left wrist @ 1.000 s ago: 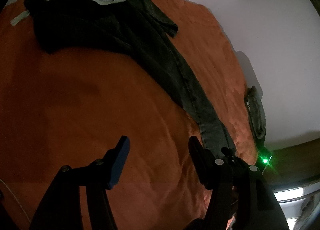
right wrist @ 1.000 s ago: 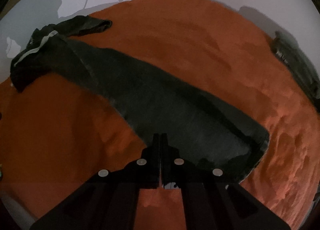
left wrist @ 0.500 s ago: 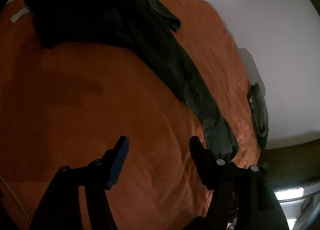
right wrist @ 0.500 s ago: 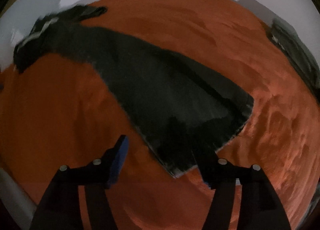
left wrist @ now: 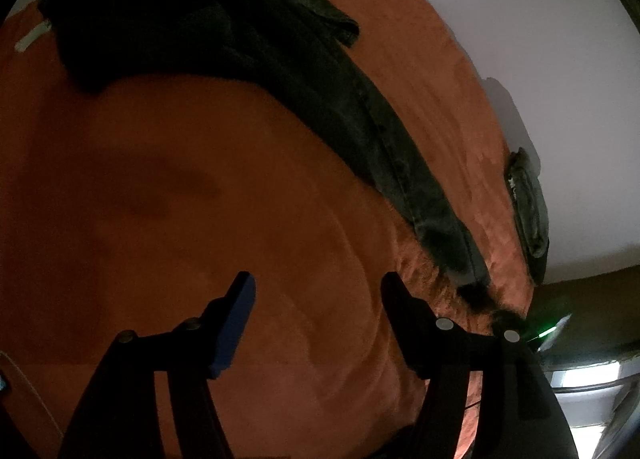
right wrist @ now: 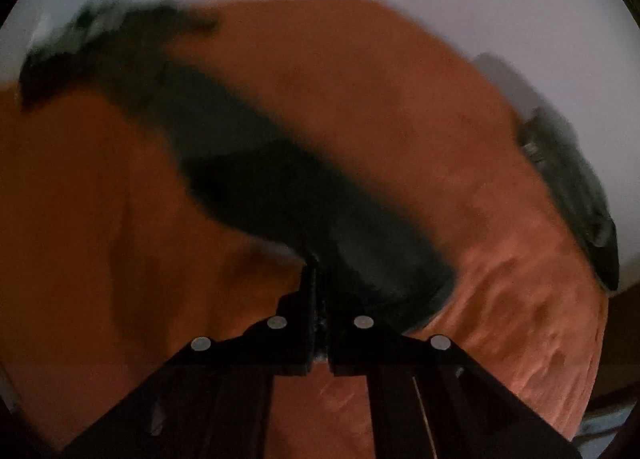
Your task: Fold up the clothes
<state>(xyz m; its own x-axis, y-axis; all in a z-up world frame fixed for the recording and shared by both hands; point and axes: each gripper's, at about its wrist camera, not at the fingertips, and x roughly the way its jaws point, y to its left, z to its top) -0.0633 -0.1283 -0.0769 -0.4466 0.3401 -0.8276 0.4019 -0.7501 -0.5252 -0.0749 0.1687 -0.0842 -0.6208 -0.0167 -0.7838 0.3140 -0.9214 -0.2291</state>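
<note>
A pair of dark grey denim trousers (left wrist: 360, 107) lies stretched across an orange quilted bedspread (left wrist: 168, 195), its bunched waist with pale lining at the far left corner and one long leg running down toward the near right edge. The left gripper (left wrist: 316, 287) hovers over bare bedspread short of that leg, its blue-padded fingers (left wrist: 236, 319) spread wide and holding nothing. Seen from the right wrist, the trousers (right wrist: 288, 187) are smeared by motion blur; the right gripper (right wrist: 316, 271) is pinched tight on the leg's near edge, and the cloth rises off the bedspread (right wrist: 100, 219) at the grip. The hem's exact outline is hard to make out. A second folded dark garment (left wrist: 528, 203) rests at the bedspread's right edge, against a plain white wall (left wrist: 540, 39) marked by grey shadows. The room is dim.
</note>
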